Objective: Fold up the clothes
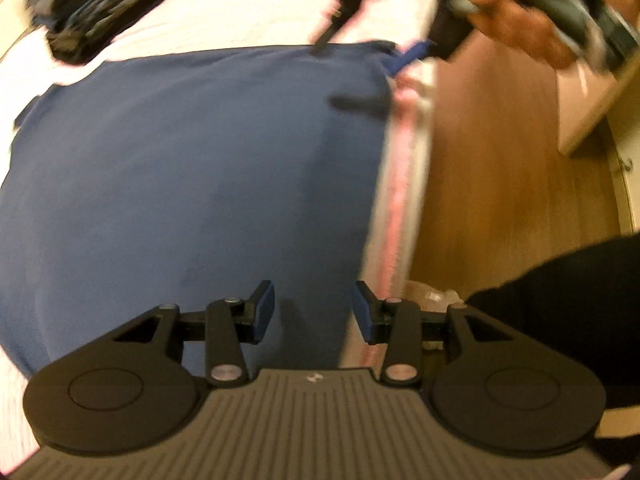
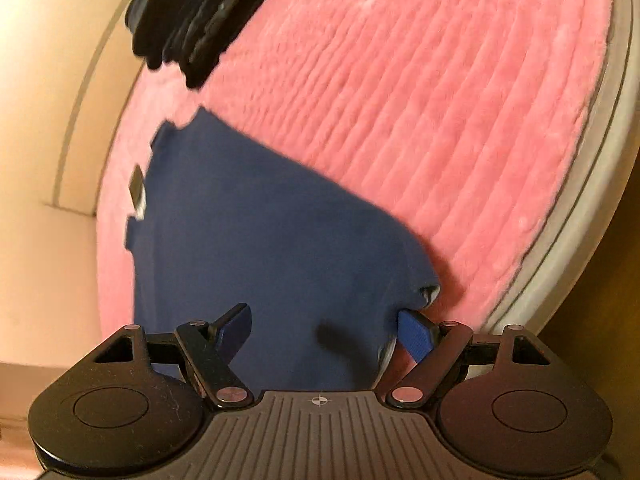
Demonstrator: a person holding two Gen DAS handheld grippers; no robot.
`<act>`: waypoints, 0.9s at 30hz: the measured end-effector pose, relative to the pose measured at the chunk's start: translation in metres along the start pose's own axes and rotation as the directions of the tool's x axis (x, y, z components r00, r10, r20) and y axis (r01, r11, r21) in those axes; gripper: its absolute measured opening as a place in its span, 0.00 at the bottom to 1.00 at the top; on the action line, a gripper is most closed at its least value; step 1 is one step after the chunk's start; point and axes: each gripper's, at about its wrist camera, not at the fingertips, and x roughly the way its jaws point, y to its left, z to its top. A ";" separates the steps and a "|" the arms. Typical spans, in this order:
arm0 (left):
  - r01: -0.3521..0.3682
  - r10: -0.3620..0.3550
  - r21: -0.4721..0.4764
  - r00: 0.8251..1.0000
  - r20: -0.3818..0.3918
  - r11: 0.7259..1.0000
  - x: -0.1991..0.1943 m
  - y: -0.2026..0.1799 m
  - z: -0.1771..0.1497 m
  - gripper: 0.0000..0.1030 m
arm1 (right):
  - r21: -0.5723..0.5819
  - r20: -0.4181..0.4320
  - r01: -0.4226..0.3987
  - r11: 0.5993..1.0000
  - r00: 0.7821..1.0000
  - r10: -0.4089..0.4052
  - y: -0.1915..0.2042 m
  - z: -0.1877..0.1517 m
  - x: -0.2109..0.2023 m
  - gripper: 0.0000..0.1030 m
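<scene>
A blue garment (image 1: 192, 176) lies spread flat on a pink ribbed blanket (image 2: 400, 112), and it fills most of the left wrist view. The blanket covers a bed, whose pale mattress edge (image 2: 568, 216) shows at the right of the right wrist view. In the left wrist view, the garment's right border runs right along the bed's edge, with wooden floor (image 1: 500, 168) beyond it.

The left tongs (image 1: 314, 312) sit over the garment's near right part, blue pads apart, nothing between them. The right tongs (image 2: 326, 330) are spread wide over a corner of the same cloth, fabric lying between the pads but not pinched. In the left wrist view, a hand (image 1: 520, 20) holds that other tool at the far right, all of it blurred.

At the far end of the blanket rests a dark pile of clothes (image 2: 188, 16), well apart from the blue piece. No container shows in either view. A black sleeve (image 1: 568, 280) crosses the near right corner.
</scene>
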 end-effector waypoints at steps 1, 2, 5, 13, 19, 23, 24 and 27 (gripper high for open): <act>-0.002 0.002 0.021 1.000 -0.005 1.000 0.002 -0.006 -0.001 0.38 | -0.009 0.002 0.001 1.000 1.000 -0.001 0.001 0.004 0.000 0.79; -0.006 0.007 0.040 1.000 -0.011 0.999 0.004 -0.011 -0.003 0.38 | -0.021 0.001 0.006 1.000 1.000 -0.006 0.001 0.006 0.000 0.79; -0.037 0.040 0.096 0.999 -0.034 0.995 0.013 -0.023 -0.007 0.38 | -0.042 -0.003 0.024 0.999 1.000 -0.024 0.002 0.010 -0.005 0.79; -0.050 0.050 0.009 0.999 0.010 0.999 0.009 -0.011 -0.007 0.38 | -0.066 -0.033 0.048 0.997 0.998 -0.050 0.003 -0.005 -0.026 0.79; -0.099 0.099 0.000 0.995 -0.007 0.995 0.003 -0.002 -0.014 0.37 | -0.078 -0.130 -0.019 0.997 0.991 0.009 0.016 -0.029 -0.017 0.79; -0.129 0.131 0.041 0.989 -0.068 0.991 0.007 -0.004 -0.032 0.37 | -0.101 -0.209 -0.050 0.994 0.978 0.028 0.026 -0.046 0.001 0.79; -0.134 0.139 0.060 0.987 -0.086 0.989 0.009 -0.006 -0.037 0.37 | -0.103 -0.213 -0.052 0.993 0.977 0.029 0.027 -0.048 0.004 0.79; -0.156 0.165 0.100 0.982 -0.091 0.983 0.008 -0.009 -0.050 0.37 | -0.096 -0.217 -0.051 0.994 0.976 0.029 0.029 -0.051 0.010 0.79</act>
